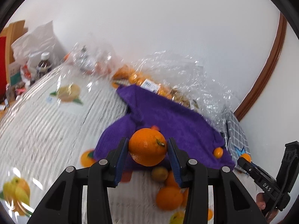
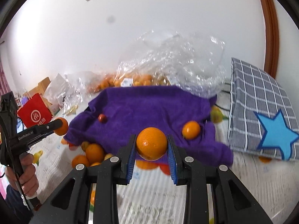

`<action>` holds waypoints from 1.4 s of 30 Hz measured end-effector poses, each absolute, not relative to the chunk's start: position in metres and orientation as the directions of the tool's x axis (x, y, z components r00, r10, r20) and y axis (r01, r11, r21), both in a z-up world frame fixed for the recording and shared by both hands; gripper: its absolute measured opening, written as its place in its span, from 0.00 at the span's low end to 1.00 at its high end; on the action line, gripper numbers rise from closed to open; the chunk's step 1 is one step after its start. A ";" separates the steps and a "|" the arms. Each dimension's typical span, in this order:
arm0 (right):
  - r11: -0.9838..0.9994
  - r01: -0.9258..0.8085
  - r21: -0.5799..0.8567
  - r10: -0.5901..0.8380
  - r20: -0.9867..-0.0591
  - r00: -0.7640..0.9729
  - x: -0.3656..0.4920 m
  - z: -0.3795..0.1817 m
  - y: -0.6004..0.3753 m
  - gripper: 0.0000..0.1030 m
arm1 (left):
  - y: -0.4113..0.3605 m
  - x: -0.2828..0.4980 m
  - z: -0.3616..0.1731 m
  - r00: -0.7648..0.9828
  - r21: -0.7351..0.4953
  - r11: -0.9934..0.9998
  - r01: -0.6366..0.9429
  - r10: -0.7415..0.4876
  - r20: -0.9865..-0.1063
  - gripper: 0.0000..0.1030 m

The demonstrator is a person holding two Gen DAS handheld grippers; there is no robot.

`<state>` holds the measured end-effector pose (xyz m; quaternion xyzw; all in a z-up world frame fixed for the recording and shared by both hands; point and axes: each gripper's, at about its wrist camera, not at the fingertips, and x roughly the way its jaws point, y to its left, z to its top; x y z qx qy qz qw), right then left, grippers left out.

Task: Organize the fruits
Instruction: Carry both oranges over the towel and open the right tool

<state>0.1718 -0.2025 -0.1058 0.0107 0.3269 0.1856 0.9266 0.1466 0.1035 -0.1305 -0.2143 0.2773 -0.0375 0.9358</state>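
White wall fills the top of both wrist views, and below it I see a pale ribbed tablecloth [image 1: 46, 130] printed with fruit. At the centre of the left wrist view my left gripper [image 1: 148, 147] has its blue-padded fingers pressed against both sides of a large orange [image 1: 147, 146], held above the near edge of a purple towel [image 1: 168, 115]. At the centre of the right wrist view my right gripper [image 2: 151, 143] is clamped the same way on a second orange [image 2: 151, 143], also over the towel's near edge. A small orange [image 2: 191, 130] and a small dark red fruit [image 2: 102, 119] lie on the towel (one right of centre, one left of centre). More loose oranges [image 2: 94, 153] cluster on the cloth at lower left of the right view. Behind the towel, crumpled clear plastic bags [image 2: 168, 59] hold further oranges. A grey checked cushion [image 2: 261, 100] with a blue star sits at the right edge.
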 end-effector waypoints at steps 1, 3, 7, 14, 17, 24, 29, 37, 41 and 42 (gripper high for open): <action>0.931 -0.337 0.141 0.352 -0.598 0.720 0.176 -0.104 -0.203 0.30 | 0.102 0.152 -0.125 0.848 -0.417 0.908 -0.042 -0.189 -0.496 0.39; 0.931 -0.335 0.142 0.352 -0.588 0.728 0.187 -0.099 -0.202 0.30 | 0.099 0.165 -0.116 0.856 -0.401 0.915 -0.038 -0.178 -0.486 0.39; 0.930 -0.338 0.142 0.357 -0.559 0.748 0.207 -0.086 -0.201 0.30 | 0.093 0.189 -0.105 0.864 -0.397 0.917 -0.035 -0.172 -0.474 0.39; 0.935 -0.328 0.136 0.350 -0.512 0.785 0.245 -0.066 -0.199 0.30 | 0.090 0.237 -0.107 0.866 -0.423 0.905 -0.047 -0.175 -0.469 0.39; 0.939 -0.314 0.139 0.339 -0.515 0.787 0.257 -0.073 -0.201 0.30 | 0.092 0.248 -0.122 0.858 -0.437 0.897 -0.062 -0.176 -0.482 0.39; 0.949 -0.286 0.136 0.309 -0.598 0.739 0.278 -0.112 -0.207 0.30 | 0.092 0.264 -0.144 0.826 -0.424 0.903 -0.071 -0.185 -0.533 0.39; 0.952 -0.263 0.156 0.301 -0.637 0.710 0.290 -0.132 -0.210 0.30 | 0.085 0.271 -0.154 0.801 -0.416 0.907 -0.063 -0.203 -0.563 0.39; 0.954 -0.244 0.176 0.296 -0.689 0.661 0.302 -0.156 -0.207 0.30 | 0.081 0.276 -0.161 0.785 -0.396 0.916 -0.060 -0.202 -0.586 0.39; 0.955 -0.249 0.163 0.290 -0.697 0.656 0.302 -0.161 -0.204 0.30 | 0.080 0.276 -0.162 0.788 -0.389 0.919 -0.060 -0.196 -0.584 0.39; 0.955 -0.250 0.163 0.290 -0.698 0.655 0.303 -0.162 -0.203 0.30 | 0.080 0.276 -0.162 0.788 -0.385 0.921 -0.060 -0.193 -0.585 0.39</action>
